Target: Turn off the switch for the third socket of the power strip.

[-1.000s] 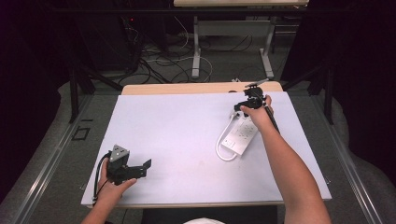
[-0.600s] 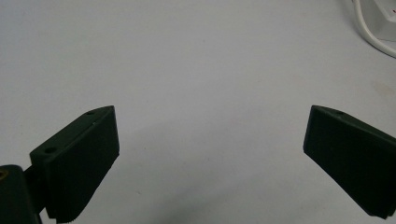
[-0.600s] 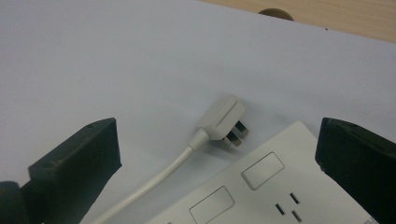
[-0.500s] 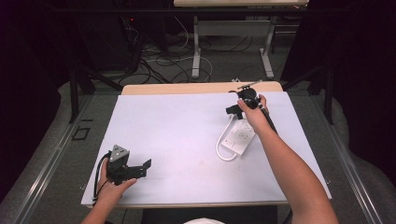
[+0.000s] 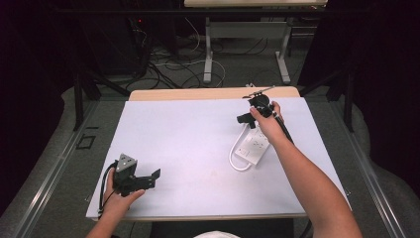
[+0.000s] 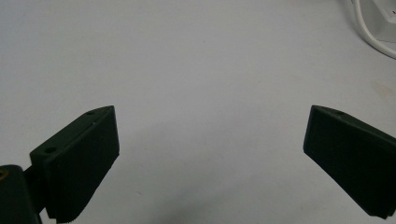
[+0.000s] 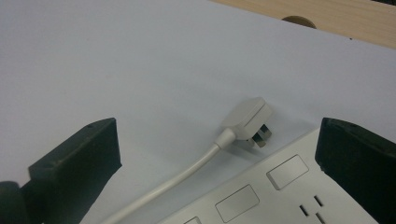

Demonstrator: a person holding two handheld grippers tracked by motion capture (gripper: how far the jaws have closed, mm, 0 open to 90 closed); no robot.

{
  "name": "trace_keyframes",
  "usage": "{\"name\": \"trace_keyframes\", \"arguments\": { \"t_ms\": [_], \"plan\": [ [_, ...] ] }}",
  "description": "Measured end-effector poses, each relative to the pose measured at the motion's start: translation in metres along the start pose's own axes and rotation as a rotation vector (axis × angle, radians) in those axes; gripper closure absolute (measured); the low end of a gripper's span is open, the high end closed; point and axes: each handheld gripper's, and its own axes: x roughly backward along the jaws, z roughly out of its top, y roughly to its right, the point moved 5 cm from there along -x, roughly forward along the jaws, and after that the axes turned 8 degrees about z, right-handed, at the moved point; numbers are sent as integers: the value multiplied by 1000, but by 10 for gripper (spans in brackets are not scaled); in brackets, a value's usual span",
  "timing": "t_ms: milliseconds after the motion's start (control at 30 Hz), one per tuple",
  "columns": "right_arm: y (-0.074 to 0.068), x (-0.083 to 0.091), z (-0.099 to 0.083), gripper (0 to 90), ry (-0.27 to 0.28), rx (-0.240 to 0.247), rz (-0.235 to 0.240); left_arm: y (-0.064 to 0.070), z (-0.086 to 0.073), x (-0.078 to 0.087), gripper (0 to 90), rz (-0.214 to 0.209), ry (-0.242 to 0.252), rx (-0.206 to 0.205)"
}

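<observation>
On the white table mat (image 5: 188, 134), the power strip (image 5: 253, 147) lies diagonally, far end toward the unclenched, empty right gripper (image 5: 250, 115); its plug (image 7: 246, 117) lies beside it.

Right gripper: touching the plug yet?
Apart. In the right gripper view, the right gripper is open, and the plug lies on the table beyond the jaws, beside the power strip.

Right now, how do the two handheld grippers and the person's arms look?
Both the left gripper and the right gripper are black, each with two flat wedge-shaped jaws. The left one carries a grey three-cornered plate on top, and a black cable trails from it. The forearms are bare, with no sleeves in sight.
</observation>
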Motion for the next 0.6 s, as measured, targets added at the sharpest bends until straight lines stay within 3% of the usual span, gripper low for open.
{"name": "trace_keyframes", "arguments": {
  "t_ms": [133, 600],
  "plan": [
    [-3, 4, 0, 0, 1, 39, -10, -2, -1, 1, 34, 4, -3, 5],
    [-18, 30, -3, 0, 40, 85, -15, -2, -1, 4, 34, 13, 8, 15]
  ]
}}
